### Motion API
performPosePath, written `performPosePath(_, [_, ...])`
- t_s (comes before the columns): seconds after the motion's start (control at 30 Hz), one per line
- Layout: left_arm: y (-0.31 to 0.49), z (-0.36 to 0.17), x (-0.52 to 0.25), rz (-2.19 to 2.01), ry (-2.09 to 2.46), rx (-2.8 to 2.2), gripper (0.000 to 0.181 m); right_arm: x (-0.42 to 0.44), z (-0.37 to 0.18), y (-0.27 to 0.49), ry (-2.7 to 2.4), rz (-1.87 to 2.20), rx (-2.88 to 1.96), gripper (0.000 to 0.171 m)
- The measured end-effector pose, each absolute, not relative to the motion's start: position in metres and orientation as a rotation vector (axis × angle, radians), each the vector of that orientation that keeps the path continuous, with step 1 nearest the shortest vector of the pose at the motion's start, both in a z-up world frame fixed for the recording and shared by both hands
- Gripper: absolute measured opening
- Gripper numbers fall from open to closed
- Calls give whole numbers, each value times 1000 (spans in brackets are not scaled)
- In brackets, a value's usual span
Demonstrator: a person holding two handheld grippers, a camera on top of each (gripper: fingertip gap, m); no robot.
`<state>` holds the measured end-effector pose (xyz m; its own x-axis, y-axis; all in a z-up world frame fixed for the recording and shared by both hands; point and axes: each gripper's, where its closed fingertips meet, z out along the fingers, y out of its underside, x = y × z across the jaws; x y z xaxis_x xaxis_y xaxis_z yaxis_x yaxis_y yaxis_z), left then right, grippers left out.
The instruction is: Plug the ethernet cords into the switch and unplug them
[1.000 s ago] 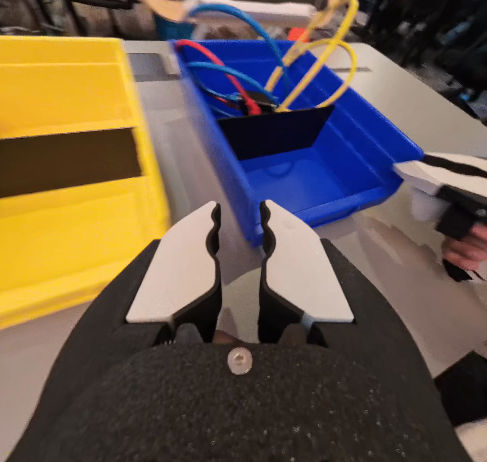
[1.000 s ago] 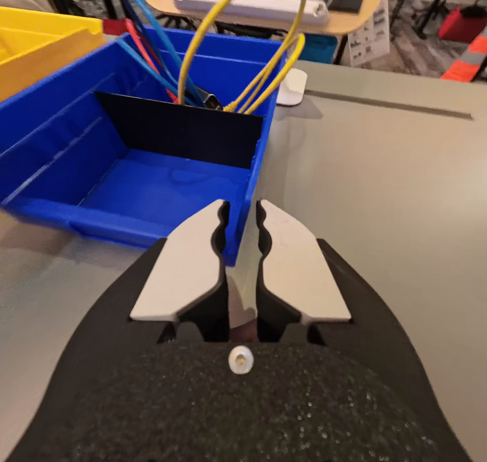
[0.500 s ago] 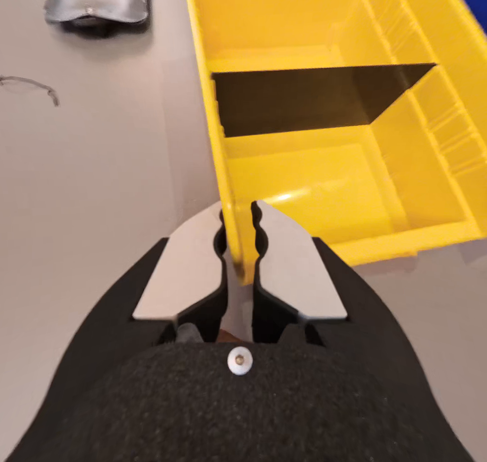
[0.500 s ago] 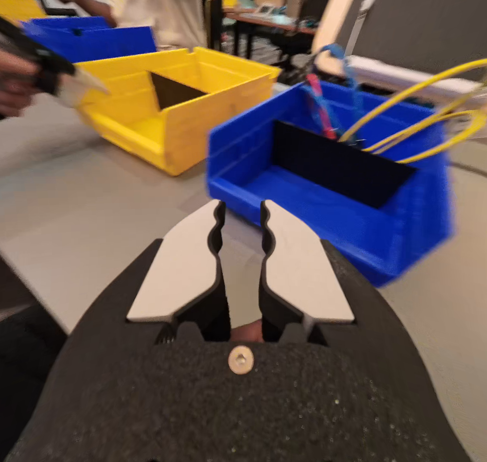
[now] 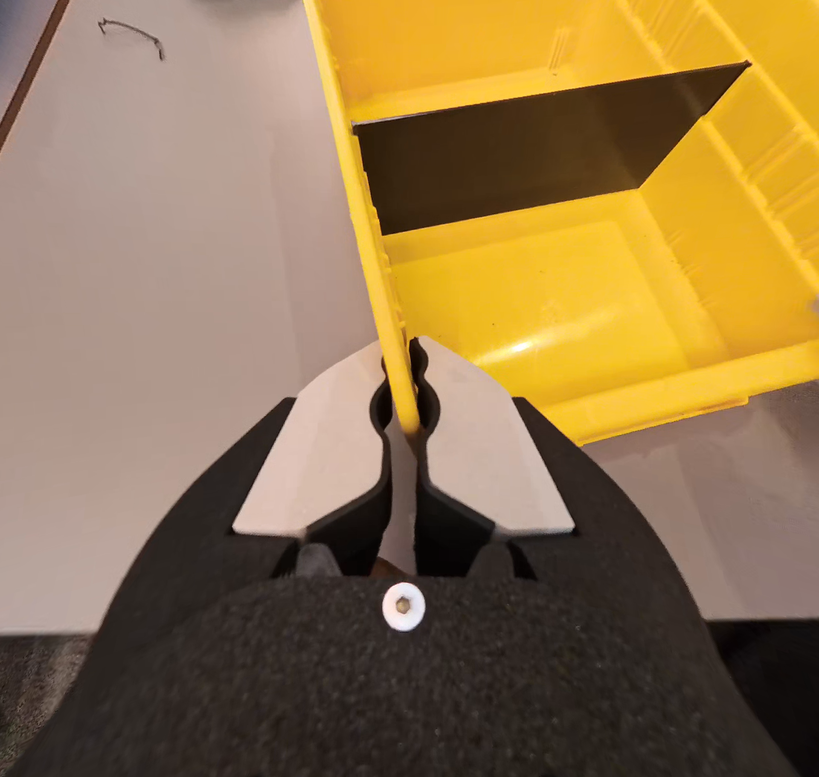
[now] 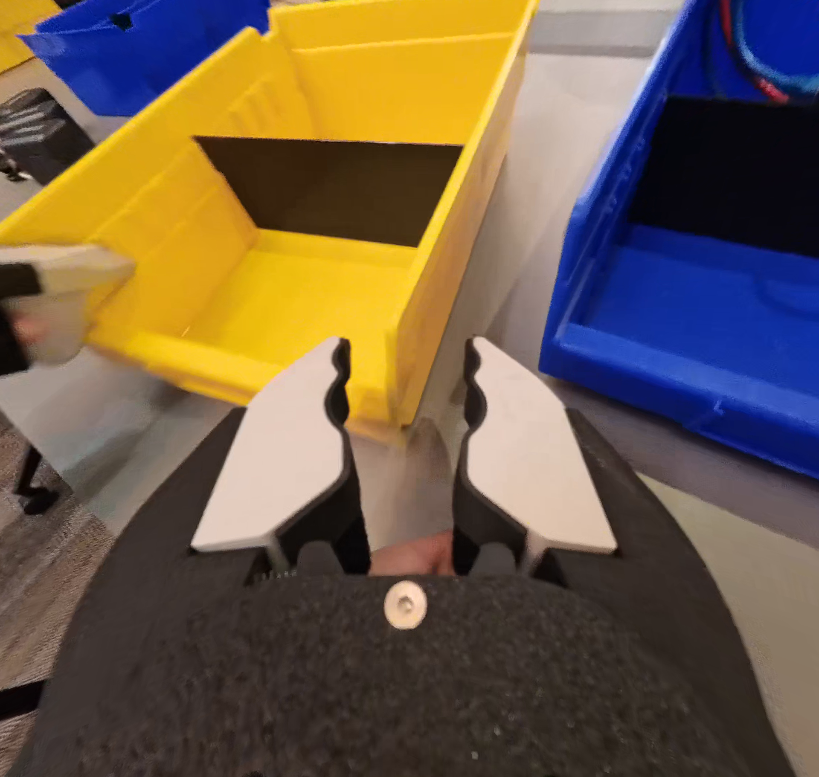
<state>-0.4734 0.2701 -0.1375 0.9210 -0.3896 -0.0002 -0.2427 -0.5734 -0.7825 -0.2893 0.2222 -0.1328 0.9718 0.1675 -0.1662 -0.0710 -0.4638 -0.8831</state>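
Left wrist view: left claw (image 5: 401,348) clamped on the yellow bin's (image 5: 576,312) left wall. Right claw (image 6: 405,348) gapes, straddling that bin's right front corner. Ethernet cords (image 6: 762,47) lie in the blue bin (image 6: 664,357) alongside on the worktop (image 5: 177,224).

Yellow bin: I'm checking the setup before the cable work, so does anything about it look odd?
Yes. The left gripper is shut on the yellow bin's side wall near its front corner. The open right gripper faces its other front corner, away from the cables in the blue bin.
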Motion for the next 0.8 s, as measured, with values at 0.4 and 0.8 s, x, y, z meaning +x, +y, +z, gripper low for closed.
performPosePath(0.4, [196, -79, -481, -7, 283, -1940, 4, -289, -93, 199, -163, 65, -1911, 3])
performPosePath(0.8, [250, 81, -228, -236, 601, -1599, 4, -51, 74, 179, 139, -349, -1647, 4])
